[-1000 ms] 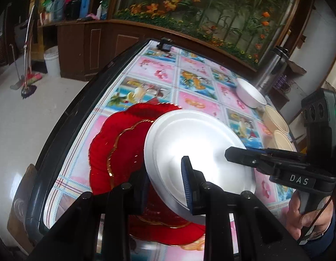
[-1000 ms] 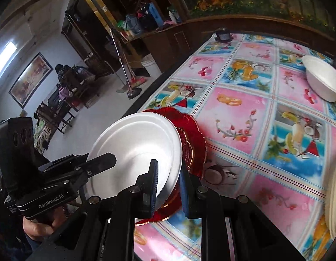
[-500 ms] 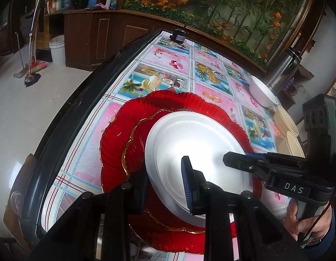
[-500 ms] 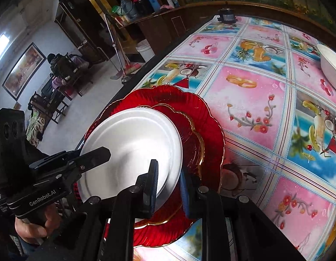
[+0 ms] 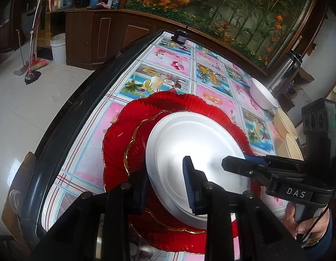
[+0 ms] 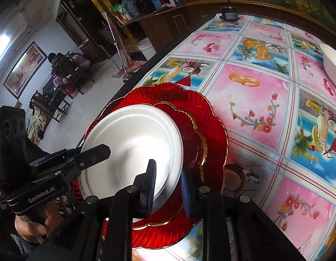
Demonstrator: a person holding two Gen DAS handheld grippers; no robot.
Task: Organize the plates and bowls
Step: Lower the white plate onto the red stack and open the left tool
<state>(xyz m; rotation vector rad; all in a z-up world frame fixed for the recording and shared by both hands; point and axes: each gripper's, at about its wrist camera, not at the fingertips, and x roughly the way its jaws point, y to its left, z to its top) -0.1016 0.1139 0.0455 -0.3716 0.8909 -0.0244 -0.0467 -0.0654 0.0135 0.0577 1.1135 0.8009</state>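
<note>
- Partly hidden, the near rim of the white plate (image 5: pixel 196 152) runs behind the black fingers of the left gripper (image 5: pixel 165 182), so I cannot tell whether the pads press it there; the rim passes between the jaws.
- Likewise the right gripper (image 6: pixel 168 182) straddles the opposite rim, with small gaps visible beside the pads; both pairs of jaws have just been opening, with the plate's edge between them.
- The white plate sits on a smaller red plate (image 5: pixel 135 152) with a gold edge, which lies on a large red plate (image 5: pixel 168 102); the stack is near the table's dark edge (image 5: pixel 65 119).
- The plates hold nothing.
- A white bowl (image 5: pixel 262 95) stands well apart at the far side, cut off by the frame in the right wrist view; its inside is hard to see.
- Two cream bowls (image 5: pixel 286 130) beside it are partly hidden behind the right gripper's body.
- A hand (image 5: pixel 307 224) grips that handle, mostly cut off.
- A metal flask (image 5: pixel 285 69) stands behind the white bowl.
</note>
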